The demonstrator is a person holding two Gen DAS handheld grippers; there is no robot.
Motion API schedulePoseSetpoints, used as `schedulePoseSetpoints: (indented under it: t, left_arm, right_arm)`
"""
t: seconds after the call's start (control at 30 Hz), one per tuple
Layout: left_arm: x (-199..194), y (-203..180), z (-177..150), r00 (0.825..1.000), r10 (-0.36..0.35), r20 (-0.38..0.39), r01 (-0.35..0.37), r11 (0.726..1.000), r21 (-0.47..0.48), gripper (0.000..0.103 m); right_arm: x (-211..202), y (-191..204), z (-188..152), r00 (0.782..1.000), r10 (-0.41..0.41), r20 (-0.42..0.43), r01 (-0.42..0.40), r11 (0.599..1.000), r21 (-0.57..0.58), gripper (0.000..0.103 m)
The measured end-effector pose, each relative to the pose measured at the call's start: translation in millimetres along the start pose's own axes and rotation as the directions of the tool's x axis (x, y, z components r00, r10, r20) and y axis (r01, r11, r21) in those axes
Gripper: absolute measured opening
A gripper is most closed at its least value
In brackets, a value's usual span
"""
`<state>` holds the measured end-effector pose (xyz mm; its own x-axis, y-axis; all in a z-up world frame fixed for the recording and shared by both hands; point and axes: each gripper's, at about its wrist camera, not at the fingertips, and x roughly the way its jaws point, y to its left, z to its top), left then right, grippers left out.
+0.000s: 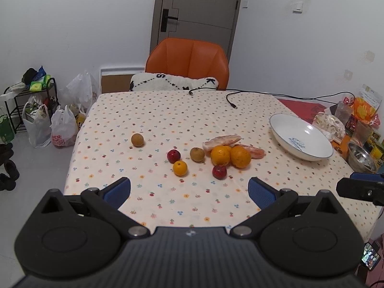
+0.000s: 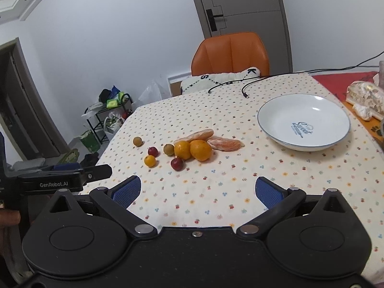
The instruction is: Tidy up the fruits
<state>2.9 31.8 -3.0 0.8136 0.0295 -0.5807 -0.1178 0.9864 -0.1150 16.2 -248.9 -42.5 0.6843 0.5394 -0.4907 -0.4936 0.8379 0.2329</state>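
Loose fruit lies mid-table on the flowered cloth: two large oranges (image 1: 230,156) (image 2: 194,149), two peeled citrus pieces (image 1: 222,141) (image 2: 224,144), two small red fruits (image 1: 219,171) (image 2: 177,163), a small orange (image 1: 180,168) (image 2: 150,161) and two brown round fruits (image 1: 137,140) (image 2: 137,141). A white bowl (image 1: 301,136) (image 2: 303,122) with nothing in it stands to the right. My left gripper (image 1: 189,189) hangs open above the near table edge, holding nothing. My right gripper (image 2: 198,189) is open too, nearer the bowl, also without a load.
An orange chair (image 1: 187,62) with a white cushion stands at the far side. Black cables (image 1: 230,98) trail across the far table. Snack packs and a steel bowl (image 1: 361,158) crowd the right edge. Bags and a rack (image 1: 36,110) sit on the floor left.
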Motion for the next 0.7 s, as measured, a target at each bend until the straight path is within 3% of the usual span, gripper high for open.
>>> schedulePoseSetpoints:
  t: [0.13, 0.3, 0.63, 0.7]
  left_arm:
    - [9.0, 3.3, 3.8, 1.0, 0.012, -0.001, -0.012, 1.0, -0.001, 0.103]
    - [23.9, 10.4, 6.6, 1.0, 0.015, -0.005, -0.015, 1.0, -0.018, 0.103]
    - [50.8, 19.7, 8.1, 1.0, 0.008, -0.009, -0.009, 0.999, -0.047, 0.101]
    - [55.4, 19.6, 7.4, 1.0, 0.005, -0.007, -0.006, 0.999, -0.048, 0.096]
  right_arm:
    - [12.2, -5.0, 3.6, 1.0, 0.009, 0.003, -0.009, 1.0, 0.002, 0.103]
    - [29.3, -11.8, 7.7, 0.996, 0.087, -0.003, -0.087, 0.996, 0.03, 0.103]
    - [64.0, -19.2, 6.1, 0.995, 0.103, -0.011, -0.103, 0.994, 0.041, 0.103]
    - [69.4, -20.5, 5.9, 0.994, 0.109, -0.009, -0.108, 0.993, 0.039, 0.102]
